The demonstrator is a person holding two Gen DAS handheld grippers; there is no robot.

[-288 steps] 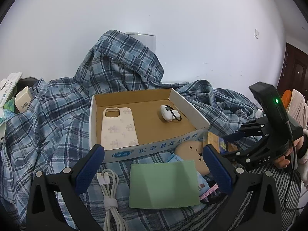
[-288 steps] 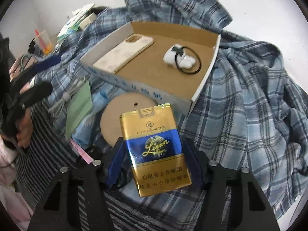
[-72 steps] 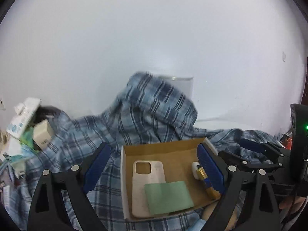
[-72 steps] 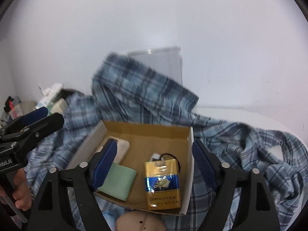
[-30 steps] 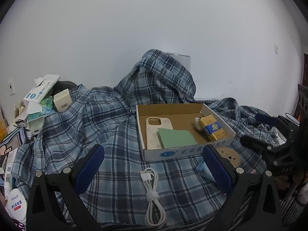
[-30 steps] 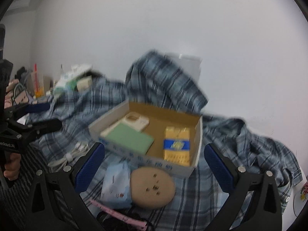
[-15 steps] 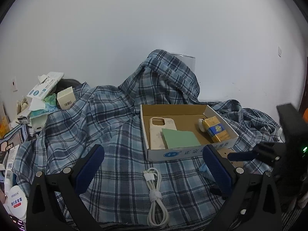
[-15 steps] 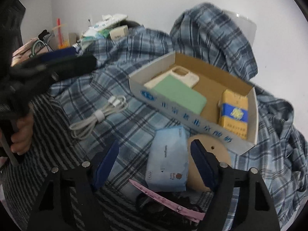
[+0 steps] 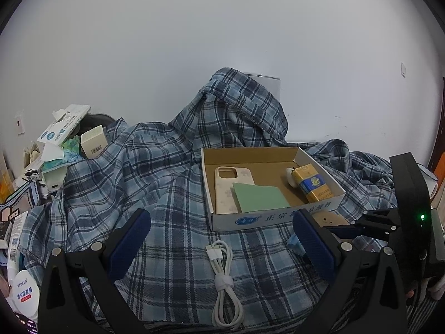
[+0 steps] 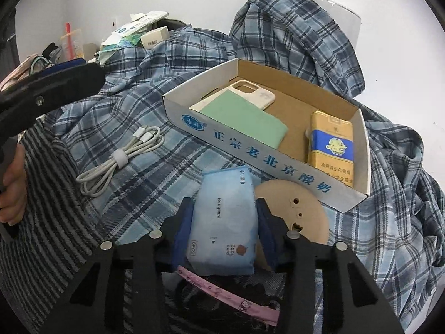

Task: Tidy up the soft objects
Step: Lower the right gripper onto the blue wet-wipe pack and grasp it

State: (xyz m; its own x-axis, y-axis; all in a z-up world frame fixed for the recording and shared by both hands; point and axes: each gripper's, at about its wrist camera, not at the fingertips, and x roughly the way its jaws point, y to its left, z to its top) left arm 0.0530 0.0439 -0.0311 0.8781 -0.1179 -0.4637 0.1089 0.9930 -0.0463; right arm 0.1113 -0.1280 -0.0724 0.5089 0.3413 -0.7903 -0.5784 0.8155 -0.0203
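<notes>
A cardboard box sits on a blue plaid shirt. In it lie a cream phone case, a green pad and a gold-blue cigarette pack. My right gripper has its pads against both sides of a light blue wipes pack lying in front of the box. My left gripper is open and empty above a coiled white cable.
A round tan disc lies beside the wipes, partly under the box. A pink strap lies at the near edge. Boxes and tissue packs pile up at the far left. A white wall stands behind.
My right gripper has moved down onto the wipes pack and closed its fingers from wide open to both sides of it. The left gripper has barely moved.
</notes>
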